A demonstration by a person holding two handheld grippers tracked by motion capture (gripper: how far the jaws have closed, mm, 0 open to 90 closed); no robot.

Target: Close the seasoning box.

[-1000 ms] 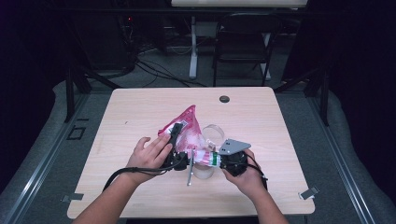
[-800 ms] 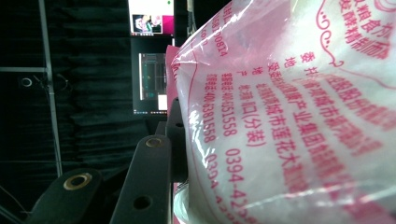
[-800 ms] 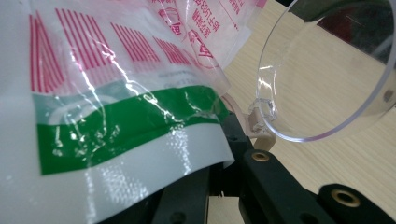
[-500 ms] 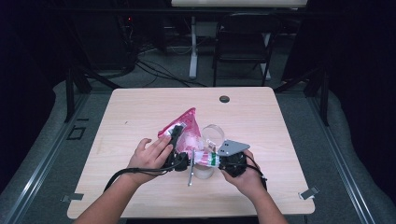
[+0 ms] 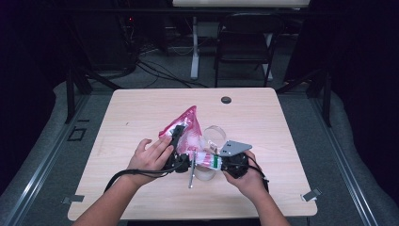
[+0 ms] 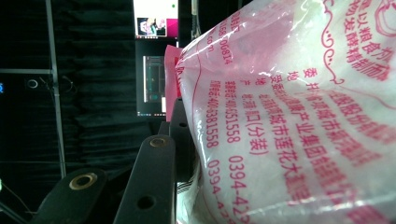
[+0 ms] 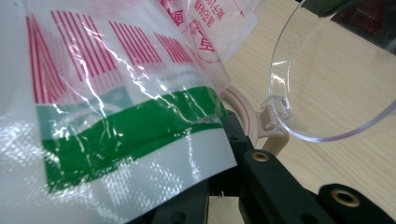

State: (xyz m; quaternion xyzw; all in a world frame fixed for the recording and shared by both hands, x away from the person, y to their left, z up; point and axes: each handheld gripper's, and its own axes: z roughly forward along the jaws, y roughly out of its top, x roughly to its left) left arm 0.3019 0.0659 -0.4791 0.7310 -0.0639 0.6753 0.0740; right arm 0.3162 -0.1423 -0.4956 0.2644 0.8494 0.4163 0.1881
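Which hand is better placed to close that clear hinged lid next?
Probably the right. The right gripper is shut on the bag's green-striped end, right beside the clear lid and its hinge. The left gripper holds the bag's pink side, farther from the lid.

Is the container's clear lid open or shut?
Open. In the right gripper view the clear lid stands up on its hinge, swung away from the beige rim, with the pink-printed bag beside it.

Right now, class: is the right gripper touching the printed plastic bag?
Touching. In the right gripper view the bag, at its green stripe, runs down between the right gripper's black jaws, which are shut on it.
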